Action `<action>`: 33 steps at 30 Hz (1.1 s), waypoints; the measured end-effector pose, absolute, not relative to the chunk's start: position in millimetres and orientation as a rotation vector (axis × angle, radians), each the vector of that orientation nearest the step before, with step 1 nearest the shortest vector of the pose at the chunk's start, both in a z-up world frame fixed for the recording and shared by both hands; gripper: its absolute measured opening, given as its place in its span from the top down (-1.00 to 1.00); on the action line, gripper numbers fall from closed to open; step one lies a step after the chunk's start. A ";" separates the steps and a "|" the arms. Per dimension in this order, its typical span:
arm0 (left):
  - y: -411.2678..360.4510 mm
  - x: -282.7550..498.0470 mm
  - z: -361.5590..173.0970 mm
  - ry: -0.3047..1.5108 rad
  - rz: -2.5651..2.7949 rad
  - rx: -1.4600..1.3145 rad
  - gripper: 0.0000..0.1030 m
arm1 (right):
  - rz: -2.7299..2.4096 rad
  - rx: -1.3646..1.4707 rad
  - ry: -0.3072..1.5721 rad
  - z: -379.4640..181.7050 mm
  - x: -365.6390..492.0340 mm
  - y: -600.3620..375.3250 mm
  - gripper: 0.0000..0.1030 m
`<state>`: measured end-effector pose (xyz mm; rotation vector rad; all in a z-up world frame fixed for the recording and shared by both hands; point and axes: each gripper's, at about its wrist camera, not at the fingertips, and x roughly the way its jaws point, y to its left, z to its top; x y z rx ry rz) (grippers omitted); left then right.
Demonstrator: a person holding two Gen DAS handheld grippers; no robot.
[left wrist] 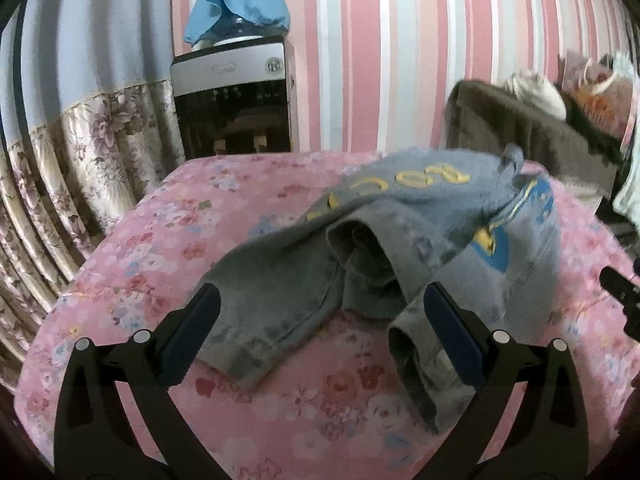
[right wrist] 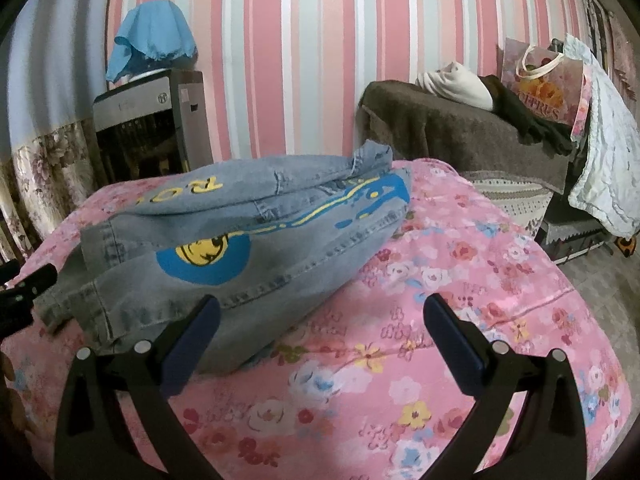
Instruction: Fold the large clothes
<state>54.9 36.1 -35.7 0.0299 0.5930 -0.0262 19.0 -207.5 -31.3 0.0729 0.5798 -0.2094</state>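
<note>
In the left wrist view, the left hand-held gripper (left wrist: 322, 332) hangs wide open just above the pink floral bedspread (left wrist: 132, 240), holding nothing; a sleeve cuff of the denim jacket (left wrist: 400, 216) lies between its fingers, with a second cuff just inside the finger at 3 o'clock, though whether the pads touch the cloth cannot be told. The jacket spreads from there toward 12 and 1 o'clock, yellow lettering on its far edge. In the right wrist view, the right hand-held gripper (right wrist: 322, 332) is likewise wide open and empty, the jacket's (right wrist: 248, 236) hem just at its 9 o'clock finger and the blue-and-yellow print lying toward 11 o'clock. Beyond the bed stand a water dispenser (right wrist: 148, 128) under a blue cloth (right wrist: 152, 44) at 10 o'clock and a brown-covered sofa (right wrist: 452, 132) at 1 o'clock, against the striped wall (right wrist: 304, 60).
</note>
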 end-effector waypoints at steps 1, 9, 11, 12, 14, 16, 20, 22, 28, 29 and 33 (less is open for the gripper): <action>38.8 57.0 -33.5 0.591 -0.028 0.020 -0.94 | -0.205 0.069 0.582 -30.4 22.2 -208.7 -0.97; 28.9 96.7 -5.3 0.637 -0.156 0.159 -0.94 | -0.168 0.056 0.640 -18.0 54.3 -232.9 -0.97; 18.4 116.6 3.7 0.656 -0.199 0.229 -0.94 | -0.160 0.072 0.660 -14.1 67.7 -246.6 -0.97; 13.6 125.1 5.8 0.665 -0.218 0.262 -0.94 | -0.161 0.081 0.663 -12.1 73.3 -252.5 -0.97; 1.3 149.8 7.2 0.700 -0.234 0.346 -0.94 | -0.176 0.096 0.646 -5.9 81.8 -264.3 -0.97; -6.1 172.4 8.0 0.722 -0.276 0.382 -0.94 | -0.194 0.104 0.633 0.5 92.2 -277.2 -0.97; -18.4 219.3 11.8 0.767 -0.404 0.385 -0.94 | -0.232 0.109 0.646 6.8 118.8 -299.2 -0.97; -30.5 247.3 14.7 0.798 -0.491 0.397 -0.94 | -0.248 0.099 0.671 5.2 136.0 -308.2 -0.97; -73.8 274.9 12.5 0.714 -0.564 0.552 -0.94 | -0.308 0.101 0.731 -7.8 178.3 -335.3 -0.97; -79.3 275.1 9.7 0.701 -0.557 0.578 -0.94 | -0.307 0.101 0.731 -9.6 180.5 -337.1 -0.97; -98.2 260.4 -8.7 0.636 -0.612 0.696 -0.94 | -0.295 0.126 0.763 -26.0 197.2 -346.2 -0.97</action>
